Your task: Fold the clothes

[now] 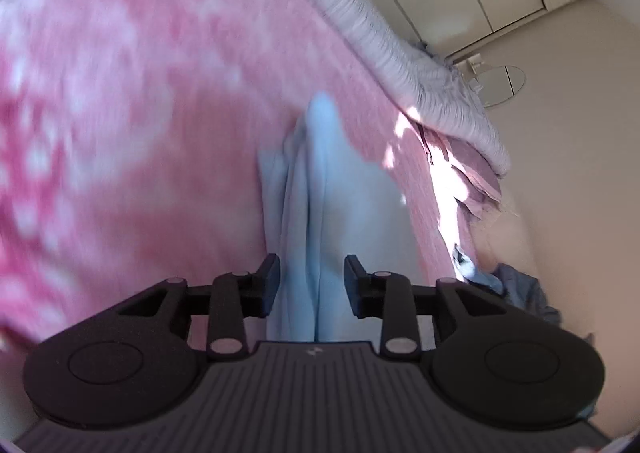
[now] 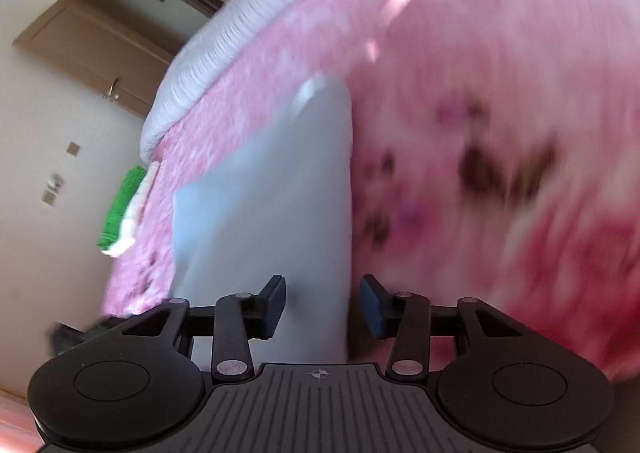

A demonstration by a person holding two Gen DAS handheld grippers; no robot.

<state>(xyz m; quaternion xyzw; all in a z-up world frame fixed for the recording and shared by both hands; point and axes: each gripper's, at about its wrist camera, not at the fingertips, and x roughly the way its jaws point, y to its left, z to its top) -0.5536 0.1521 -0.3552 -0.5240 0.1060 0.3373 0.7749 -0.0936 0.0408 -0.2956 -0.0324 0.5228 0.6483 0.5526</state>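
The left hand-held gripper (image 1: pixel 312 285) has its 2 black fingers spread, and a soft light blue garment (image 1: pixel 320 189) with long folds passes between them; whether the pads touch the cloth I cannot tell. The garment lies on a pink blanket (image 1: pixel 140 113) with a blurred white pattern, which covers the bed. A ribbed grey quilt (image 1: pixel 400 65) runs along the far edge.

The right hand-held gripper (image 2: pixel 323 303) is also spread, with the smooth flat part of the light blue garment (image 2: pixel 272 193) between its fingers. A green towel (image 2: pixel 120 205) lies at the bed edge.
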